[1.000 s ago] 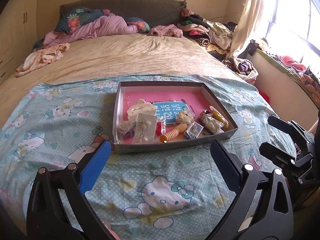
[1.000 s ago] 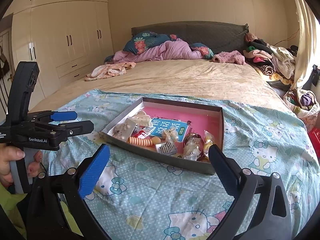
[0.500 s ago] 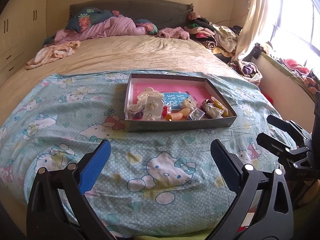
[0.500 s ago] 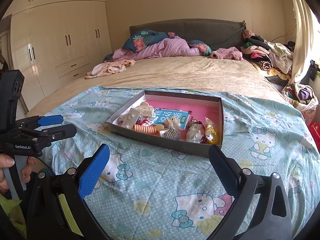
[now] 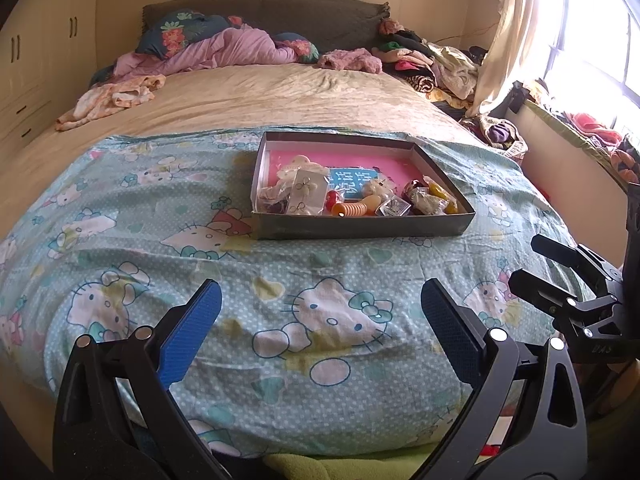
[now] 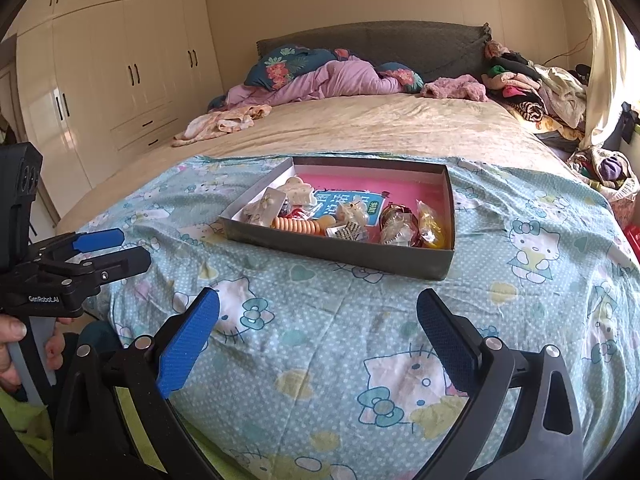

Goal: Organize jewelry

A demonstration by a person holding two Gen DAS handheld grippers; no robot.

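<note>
Jewelry box (image 5: 360, 224) sits on the bedspread (image 5: 280, 300); both hand-held grippers, left (image 5: 320, 308) and right (image 6: 318, 312), gape apart, holding nothing.

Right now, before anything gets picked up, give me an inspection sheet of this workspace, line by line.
Surface: cartoon-cat bedsheet over a bed, rumpled.
Job's things: open grey box with a pink floor holds bagged jewelry; an earring card, an orange ribbed piece, a yellow packet.
Clutter: clothes pile by the headboard.
Grippers: left gripper and right gripper open, empty, short of the box.
Cables: a thin wire on the far wall.
Surroundings: wardrobe, curtain.
</note>
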